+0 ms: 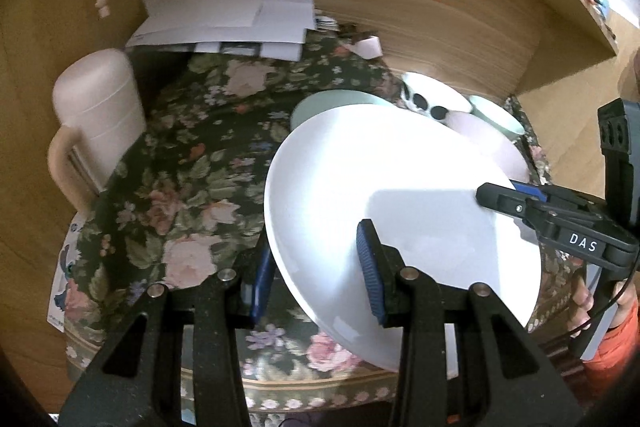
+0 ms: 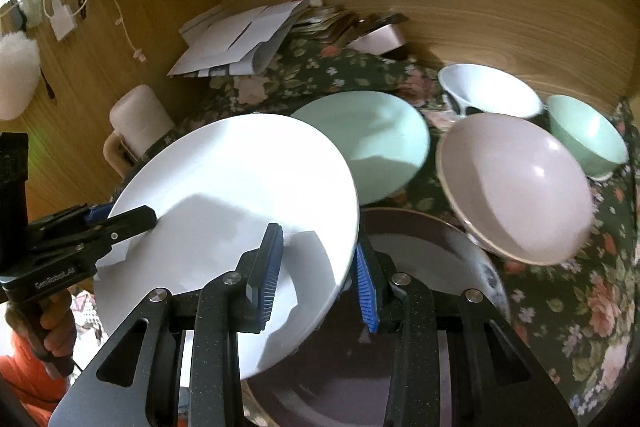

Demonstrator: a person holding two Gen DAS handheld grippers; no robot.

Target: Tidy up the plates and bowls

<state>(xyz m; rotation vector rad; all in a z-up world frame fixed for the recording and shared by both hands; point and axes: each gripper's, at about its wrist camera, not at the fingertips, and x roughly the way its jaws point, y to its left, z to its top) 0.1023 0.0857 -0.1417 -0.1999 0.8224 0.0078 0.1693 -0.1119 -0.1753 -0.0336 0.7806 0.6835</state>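
**A:** Status on the white plate (image 2: 224,195)?

**B:** Off the cloth, tilted. Both tools are on it. Right gripper (image 2: 316,267) straddles the rim at its 4 o'clock edge, one blue pad on the top face, one below. Left gripper (image 1: 316,267) does the same on the opposite rim. Neither pair of pads is spread beyond what the rim needs; each looks clamped on it.

**A:** Why two grips?

**B:** My guess: a wide, slick plate held at one rim point would pivot. Opposite pinches stop that, or it's a handoff between hands. Can't tell which.

**A:** Where's it headed?

**B:** Likely a stack. Dark plate (image 2: 420,251) lies directly under it, at 6 o'clock in the right wrist view. Mint plate (image 2: 372,143) sits just beyond at 12, partly covered by the white one.

**A:** Bowls?

**B:** Grouped at 2–3 o'clock on the floral tablecloth (image 2: 560,287): pink bowl (image 2: 516,187) nearest and tipped, white bowl (image 2: 488,91) and mint bowl (image 2: 584,135) behind. None nested yet.

**A:** Risks?

**B:** The pink bowl's rim looks close to the dark plate's edge, so lowering could clip it. Papers (image 2: 236,43) and a pink mug (image 1: 96,115) are well apart.
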